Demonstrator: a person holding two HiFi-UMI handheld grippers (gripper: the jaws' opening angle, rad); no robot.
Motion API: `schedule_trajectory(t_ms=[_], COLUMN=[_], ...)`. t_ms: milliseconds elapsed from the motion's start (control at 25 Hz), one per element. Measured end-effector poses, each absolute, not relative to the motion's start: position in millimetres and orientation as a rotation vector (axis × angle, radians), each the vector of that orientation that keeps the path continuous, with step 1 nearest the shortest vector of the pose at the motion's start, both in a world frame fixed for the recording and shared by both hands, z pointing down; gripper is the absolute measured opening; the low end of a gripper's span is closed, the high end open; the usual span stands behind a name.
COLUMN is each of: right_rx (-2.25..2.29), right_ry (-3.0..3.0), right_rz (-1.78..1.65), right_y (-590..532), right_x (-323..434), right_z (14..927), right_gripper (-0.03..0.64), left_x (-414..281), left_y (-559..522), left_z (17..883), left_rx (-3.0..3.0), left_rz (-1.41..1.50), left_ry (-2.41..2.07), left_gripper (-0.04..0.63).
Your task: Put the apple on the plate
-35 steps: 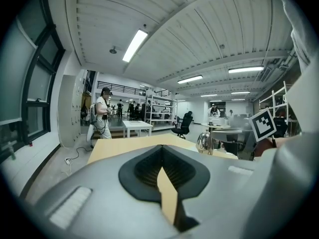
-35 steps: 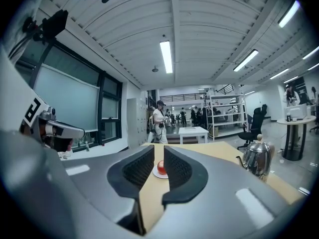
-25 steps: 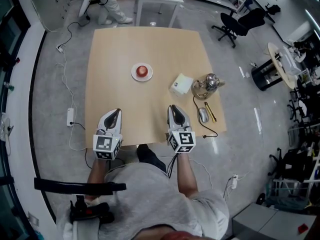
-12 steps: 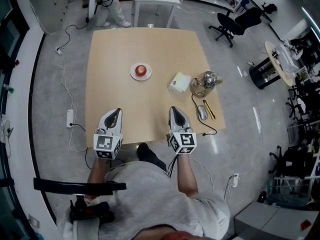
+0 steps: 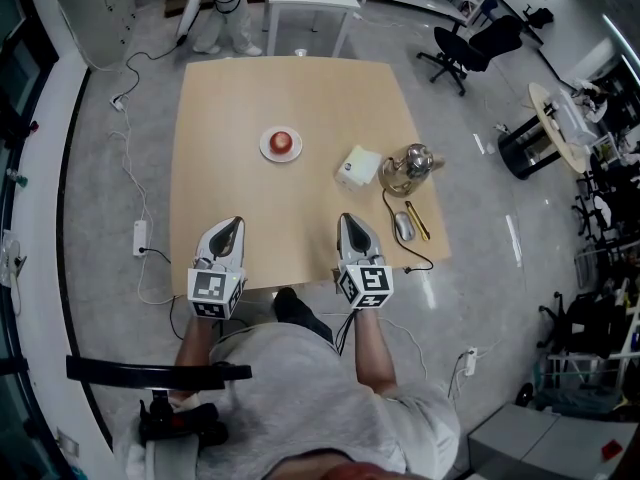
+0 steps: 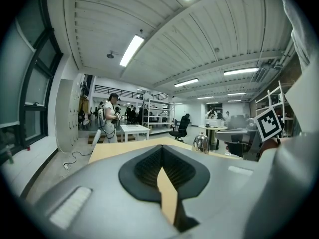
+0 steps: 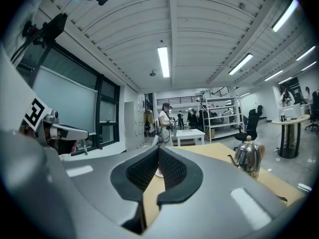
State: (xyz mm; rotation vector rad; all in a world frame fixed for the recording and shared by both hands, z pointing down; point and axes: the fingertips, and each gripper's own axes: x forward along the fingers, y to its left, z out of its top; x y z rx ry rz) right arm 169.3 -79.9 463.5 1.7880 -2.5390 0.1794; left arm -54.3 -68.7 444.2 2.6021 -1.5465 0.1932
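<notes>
- Both tools were parked at the near edge of the counter (image 5: 240,98), side by side and well back from everything.
- The left tool (image 5: 233,222) had its jaws closed together with nothing between them, just bare counter showing past the pads.
- Same for the right tool (image 5: 348,218): pinched shut, holding nothing.
- The apple (image 5: 284,141) sat on the plate (image 5: 265,148), ahead of both tools and well apart from them. It was forward and to the right of the left tool, forward and to the left of the right one.
- Neither hand looked clearly nearer to me, it was pretty much between their lines. The right gripper view did have the plate sitting straight down its jaw line though.
- It's round, so no long axis to worry about.
- With the apple already on the plate, I'd say the job looked done and no reach was needed.
</notes>
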Motion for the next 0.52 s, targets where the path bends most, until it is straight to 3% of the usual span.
schedule_trajectory(t_ms=[520], right_rx=[1.778], right_ry=[-2.538], right_rz=[0.186], right_y=[-82.9], right_x=[168.0], right_z=[469.8], right_gripper=[0.006], left_x=[-55.7], left_y=[-70.8], left_z=[447.5], left_rx=[2.591], left_rz=[0.194], left_ry=[-1.555], left_gripper=[0.02])
